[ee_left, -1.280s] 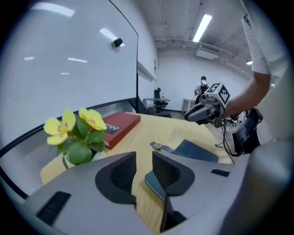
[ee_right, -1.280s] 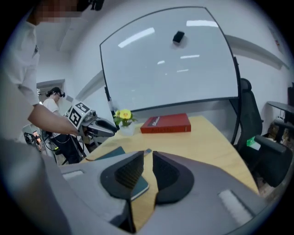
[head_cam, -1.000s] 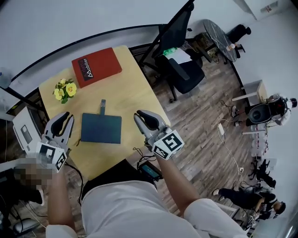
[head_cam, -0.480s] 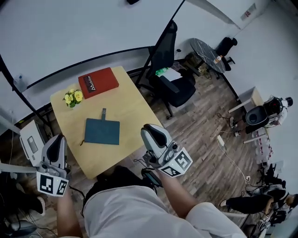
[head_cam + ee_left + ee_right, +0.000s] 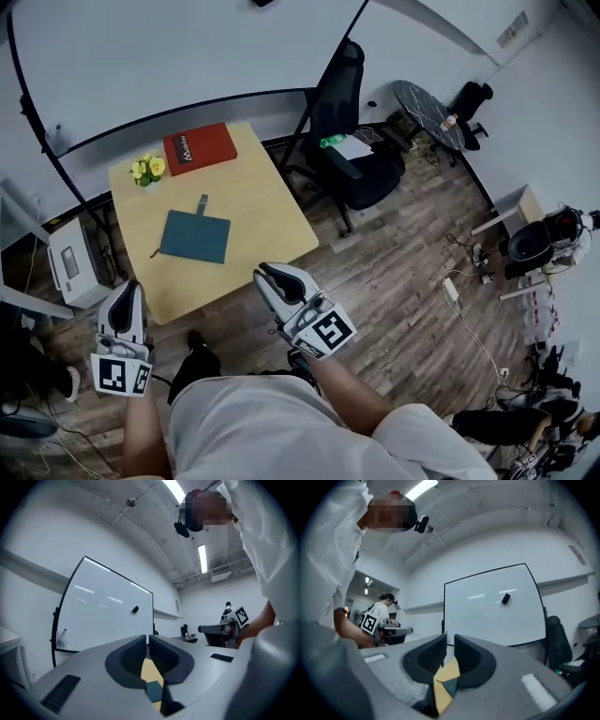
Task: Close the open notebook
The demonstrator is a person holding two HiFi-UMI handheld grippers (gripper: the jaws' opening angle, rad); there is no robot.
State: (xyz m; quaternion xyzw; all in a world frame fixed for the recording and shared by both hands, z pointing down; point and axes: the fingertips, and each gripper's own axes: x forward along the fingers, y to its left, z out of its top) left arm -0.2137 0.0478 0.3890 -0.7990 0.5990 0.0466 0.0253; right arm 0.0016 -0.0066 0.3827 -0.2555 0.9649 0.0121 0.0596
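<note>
Whiteboard [image 5: 169, 56]: black-framed, along the wall at 12 o'clock of the room in the head view.
Surface [image 5: 258, 220]: pale wood and square, in front of the whiteboard, at 11 o'clock from the person.
Office chair [image 5: 354, 141]: black, at 2 o'clock of the surface and near its corner.
Red book [image 5: 200, 148]: flat at the surface's far edge, at 12 o'clock of the notebook.
Notebook [image 5: 194, 236]: dark teal, closed, flat on the surface a little toward its 9 o'clock side; a dark tab sticks out at its 12 o'clock edge. Both tongs are well apart from it.
Left tongs [image 5: 126, 289]: over the wood floor at 7 o'clock of the surface; its jaws are pressed together with nothing in them.
Right tongs [image 5: 265, 276]: past the surface's 5 o'clock corner, also over the floor; its jaws are drawn in to a sliver of gap and hold nothing.
Yellow flowers [image 5: 147, 170]: a small bunch at 11 o'clock of the notebook, just beside the red book.
</note>
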